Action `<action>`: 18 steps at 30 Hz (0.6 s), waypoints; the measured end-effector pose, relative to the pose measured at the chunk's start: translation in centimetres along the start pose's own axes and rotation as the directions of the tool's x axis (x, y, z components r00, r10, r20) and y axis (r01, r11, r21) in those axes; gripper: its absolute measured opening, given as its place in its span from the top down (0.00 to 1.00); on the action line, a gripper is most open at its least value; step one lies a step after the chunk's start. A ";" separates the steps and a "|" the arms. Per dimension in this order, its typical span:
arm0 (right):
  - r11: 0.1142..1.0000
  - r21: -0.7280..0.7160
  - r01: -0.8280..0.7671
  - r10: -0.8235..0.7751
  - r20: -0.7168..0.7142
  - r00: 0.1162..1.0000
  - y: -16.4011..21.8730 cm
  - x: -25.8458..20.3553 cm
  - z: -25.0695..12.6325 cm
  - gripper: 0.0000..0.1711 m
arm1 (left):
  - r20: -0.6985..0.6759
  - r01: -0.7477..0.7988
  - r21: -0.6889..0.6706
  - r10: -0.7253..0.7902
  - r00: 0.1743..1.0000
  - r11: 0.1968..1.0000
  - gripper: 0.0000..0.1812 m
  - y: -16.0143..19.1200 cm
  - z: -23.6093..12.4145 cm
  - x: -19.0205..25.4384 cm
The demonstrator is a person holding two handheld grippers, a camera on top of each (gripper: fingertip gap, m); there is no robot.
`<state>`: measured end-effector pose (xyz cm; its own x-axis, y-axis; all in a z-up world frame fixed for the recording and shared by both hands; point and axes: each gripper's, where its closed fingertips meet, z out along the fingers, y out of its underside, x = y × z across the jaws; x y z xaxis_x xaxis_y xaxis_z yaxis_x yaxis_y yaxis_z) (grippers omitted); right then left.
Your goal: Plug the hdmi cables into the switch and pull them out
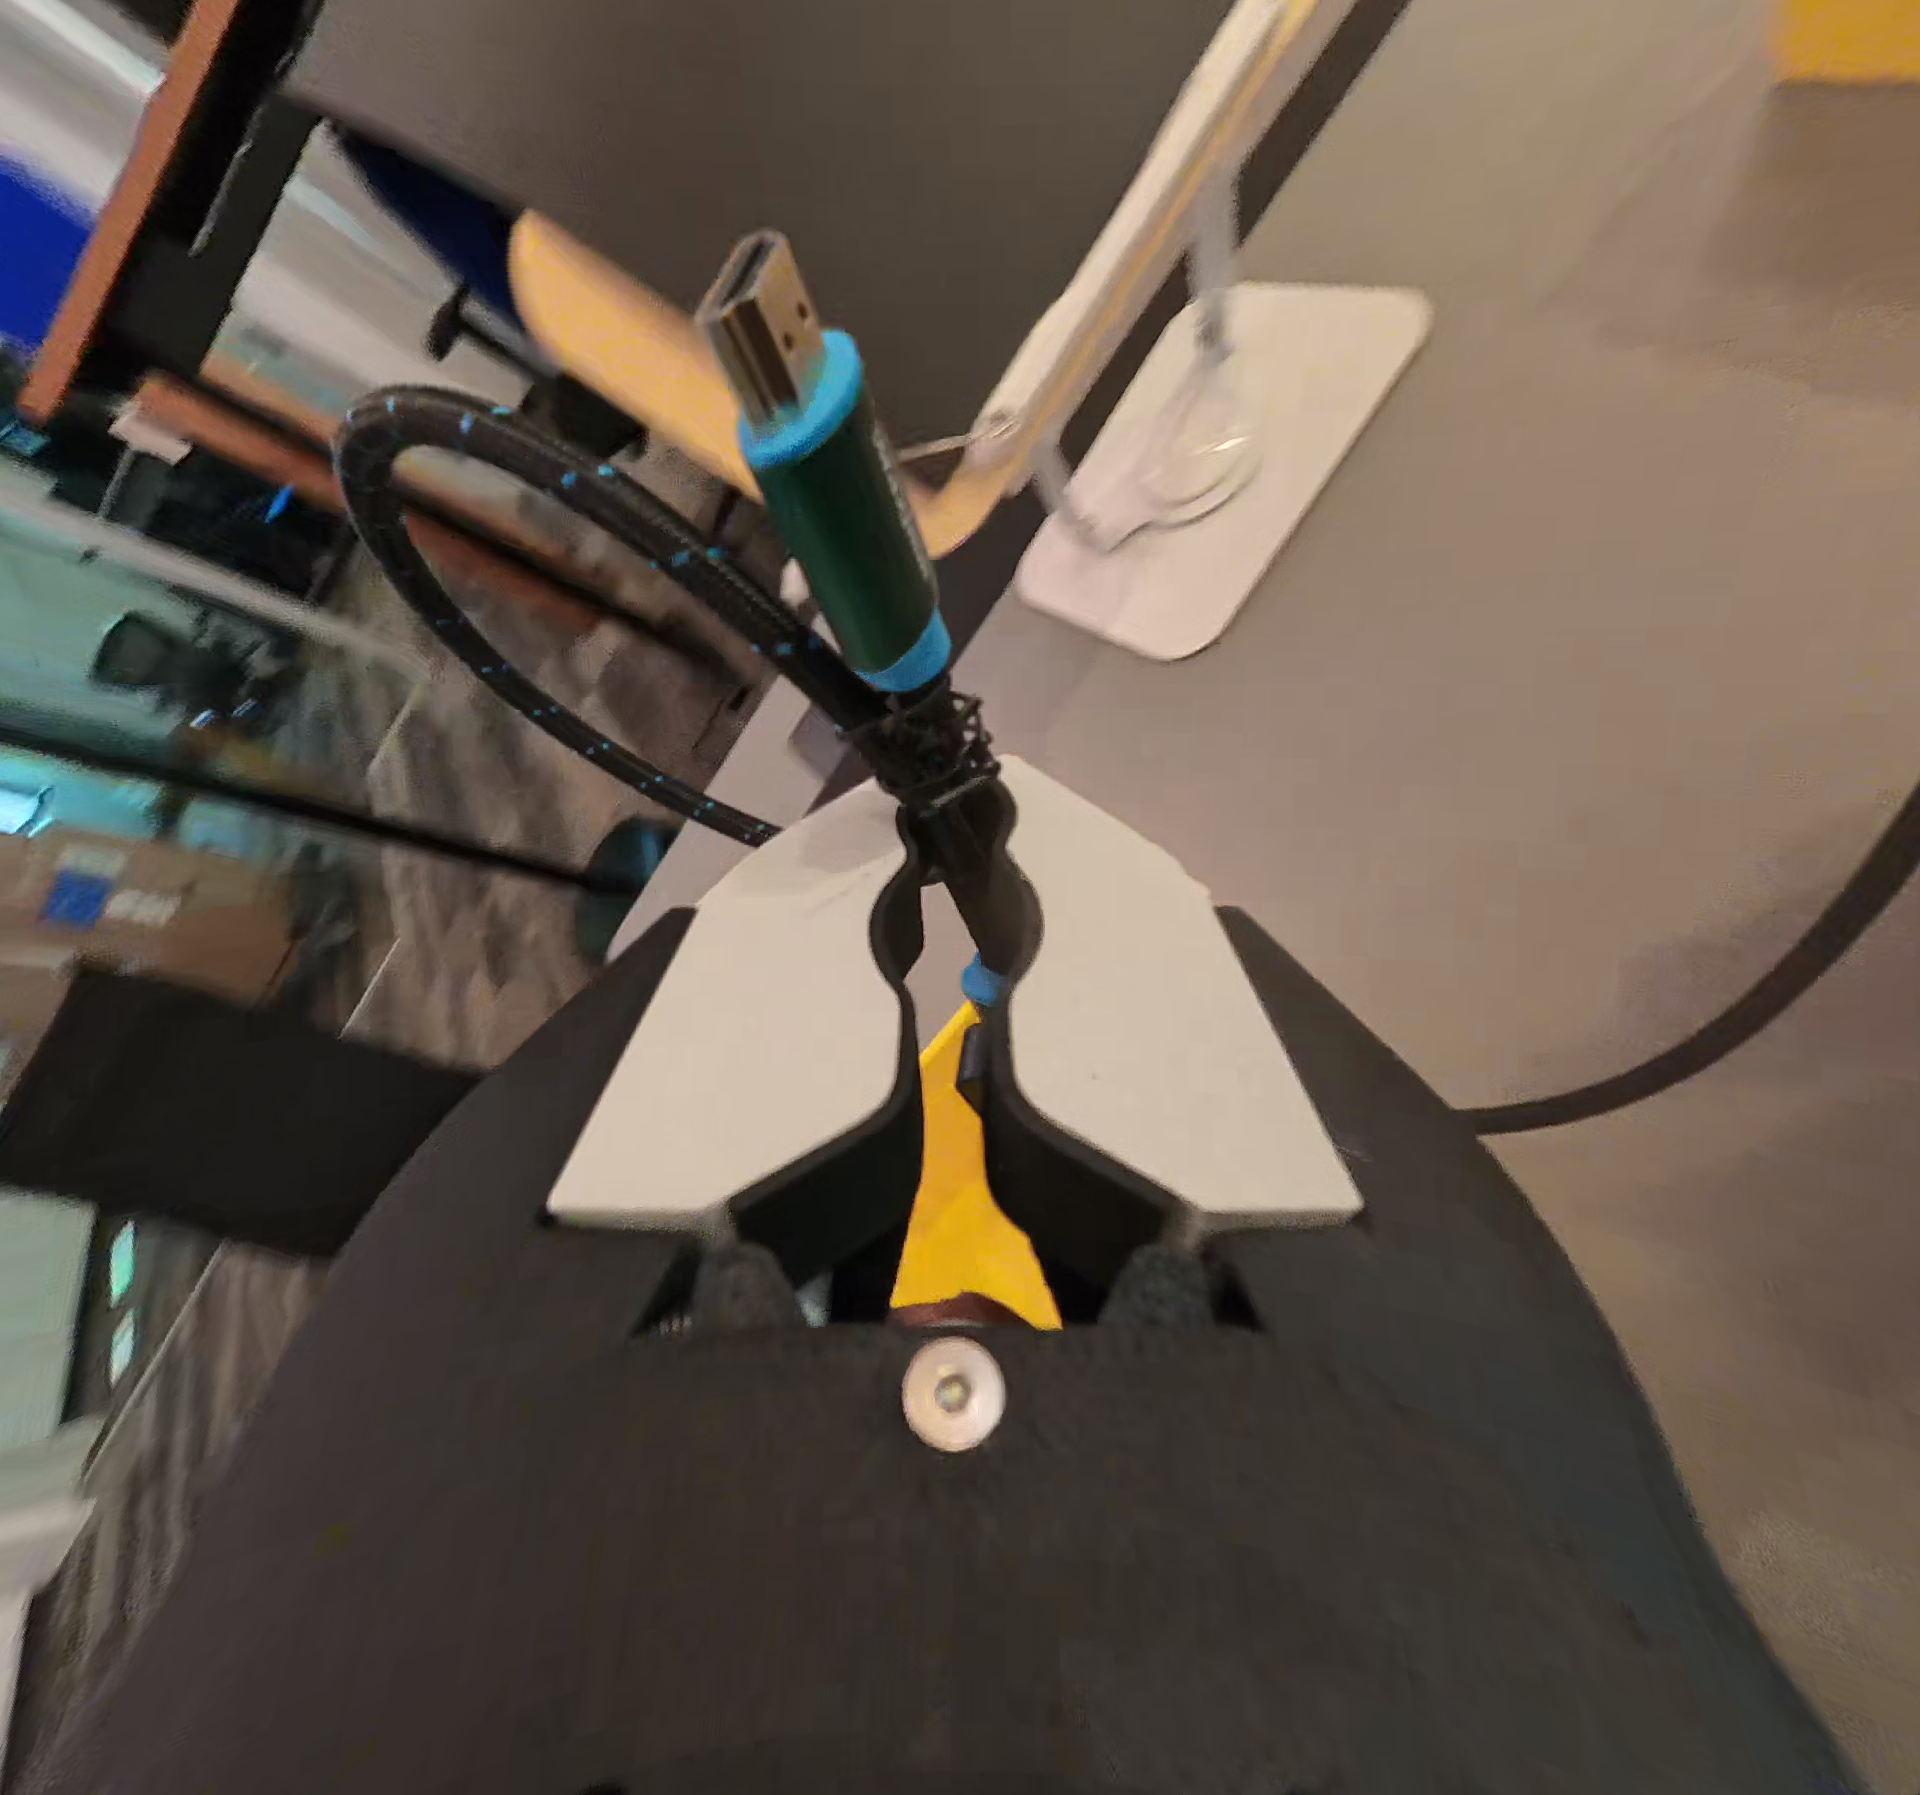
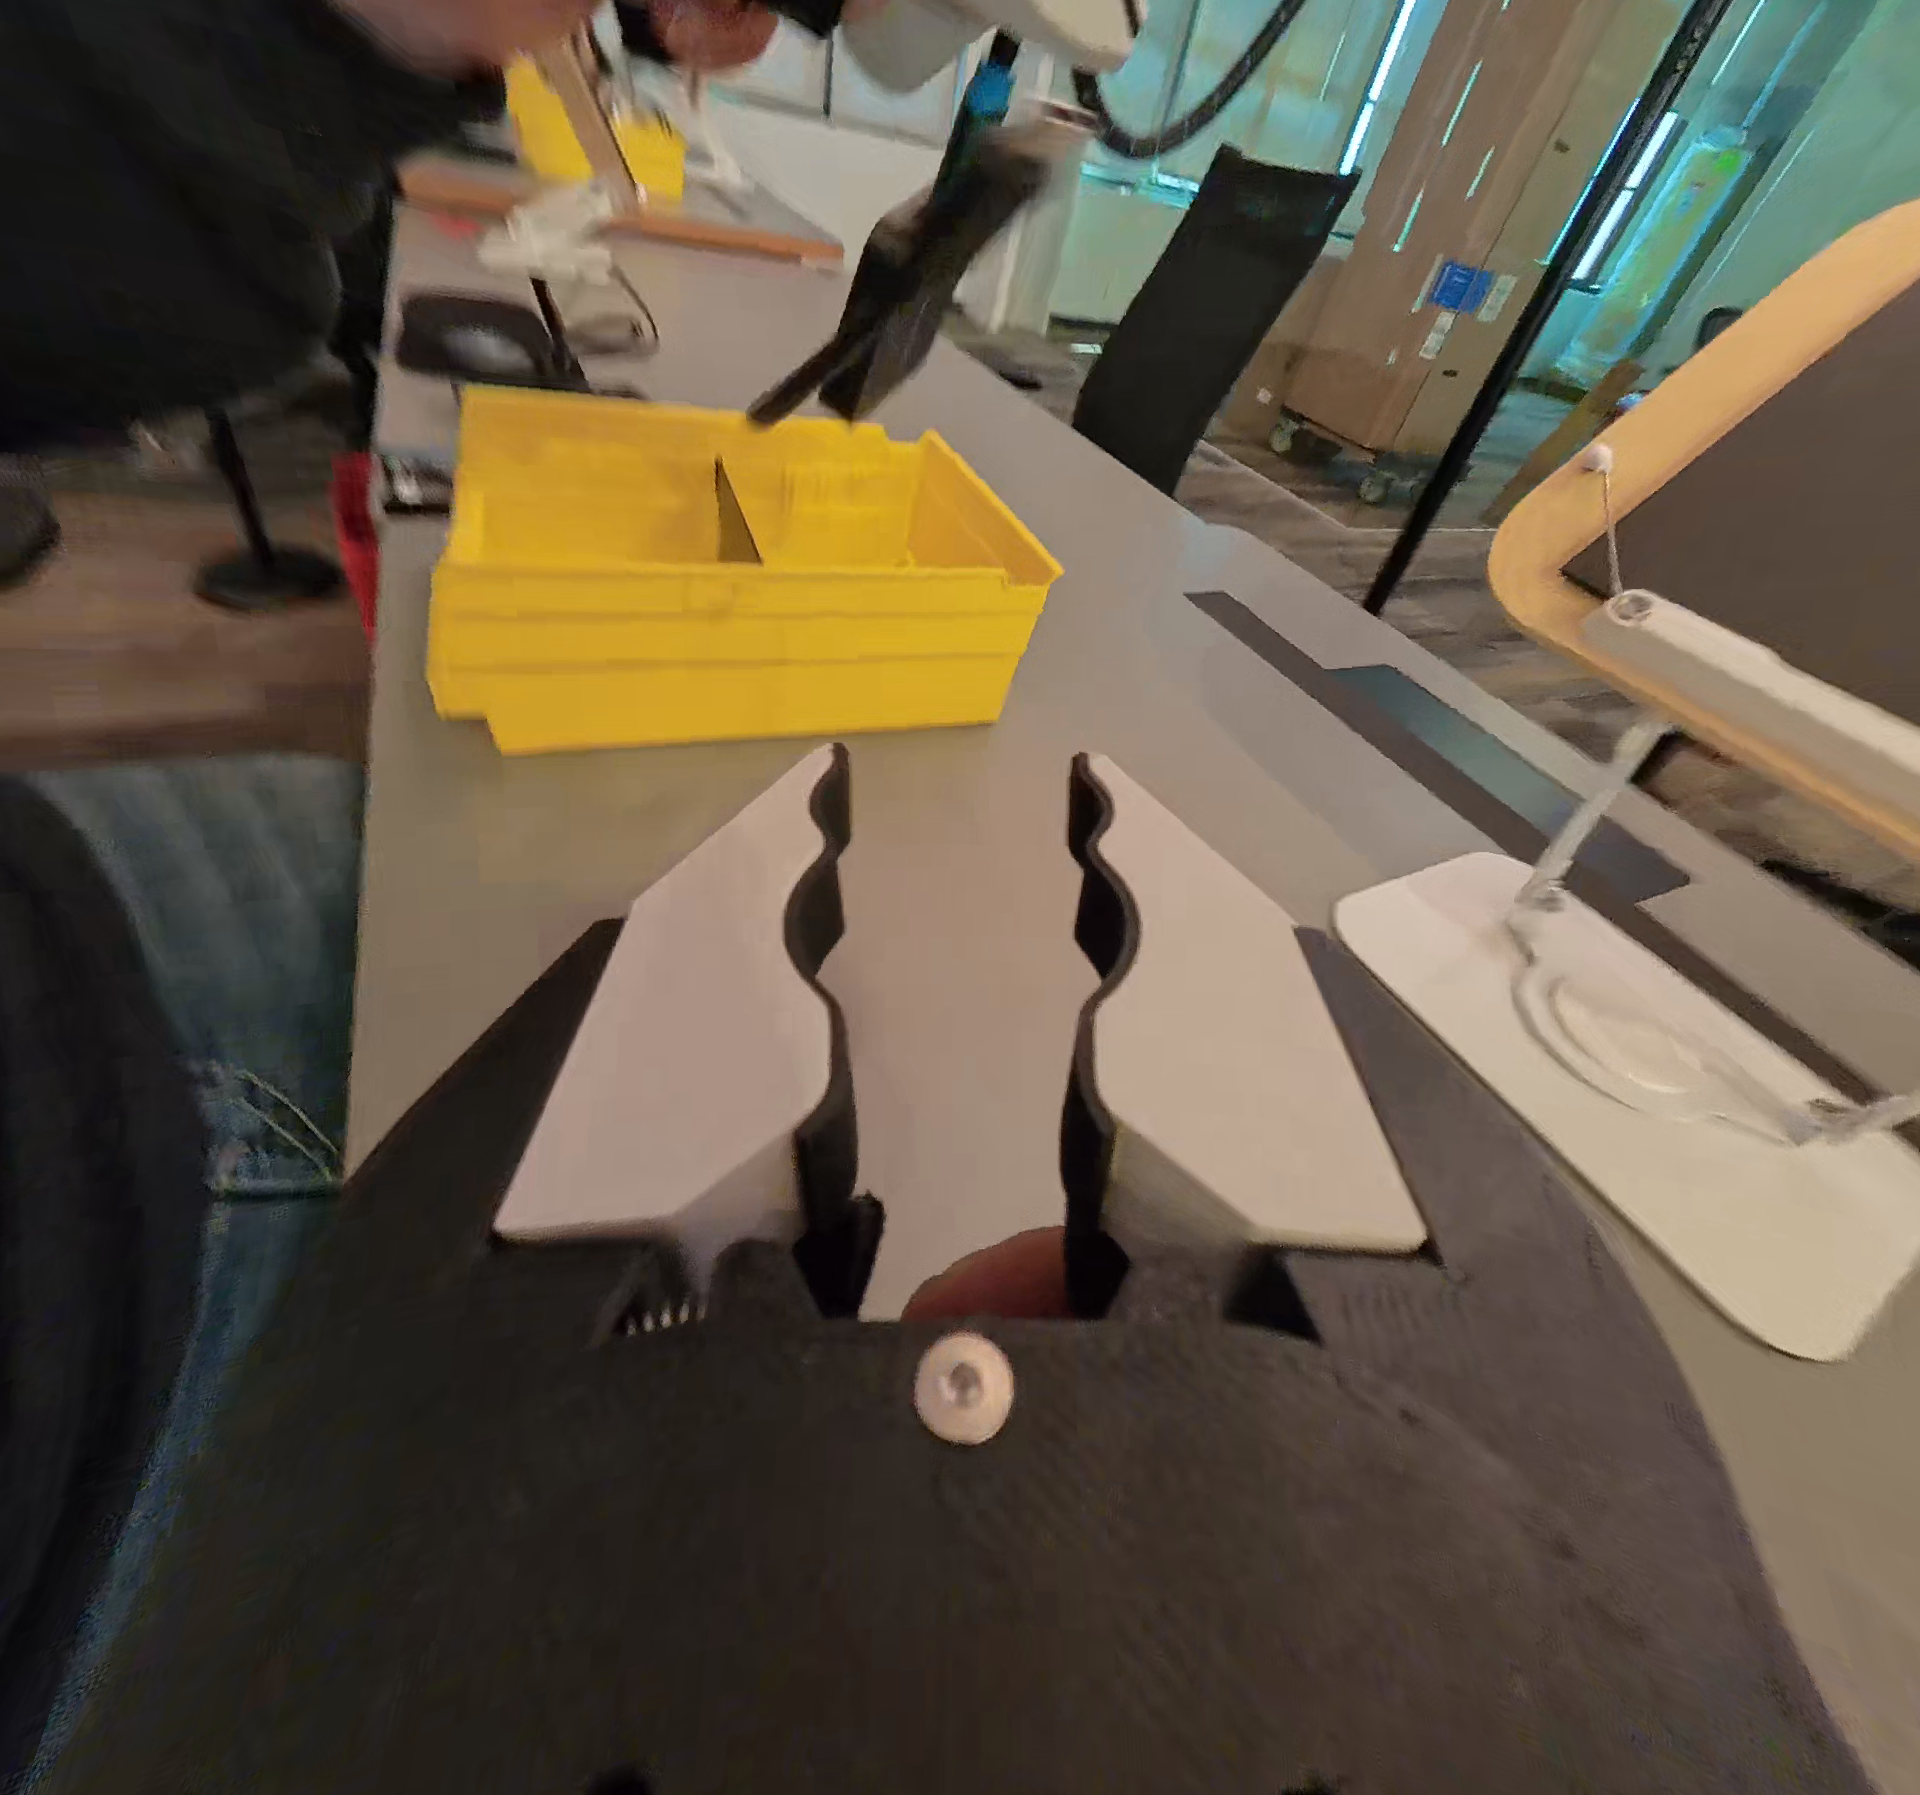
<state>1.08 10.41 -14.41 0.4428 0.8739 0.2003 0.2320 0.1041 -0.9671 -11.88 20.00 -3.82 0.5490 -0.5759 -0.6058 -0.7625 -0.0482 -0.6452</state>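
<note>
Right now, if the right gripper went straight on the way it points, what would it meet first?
Probably the yellow bin. The right gripper is open and empty above the grey table, with bare tabletop between it and the bin's front wall. Depth and tilt are unclear, so it may touch the table first.

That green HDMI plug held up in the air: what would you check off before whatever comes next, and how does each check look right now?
1. Left gripper gripping the braided cable: ok, shut on it just behind the plug.
2. HDMI plug free and undamaged: ok, metal tip bare, plugged into nothing.
3. Plug aimed at the switch: cannot tell, no switch shows in either view.
4. Right gripper ready to help: ok, open and empty above the grey table.
5. Yellow bin out of the way: ok, it sits beyond the right gripper.
</note>
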 end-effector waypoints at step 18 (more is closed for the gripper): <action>0.951 0.222 -0.215 0.110 0.407 0.907 -1.6 -3.2 5.5 0.61 | -0.617 -0.059 0.210 0.180 0.766 0.976 0.97 -6.0 1.6 16.7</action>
<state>-5.50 10.05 -14.39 0.0743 0.9972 0.0118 -0.0671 0.0168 -0.9976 2.45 12.01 -10.82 0.0724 -0.9534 -0.2928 -0.7046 0.1589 -0.6916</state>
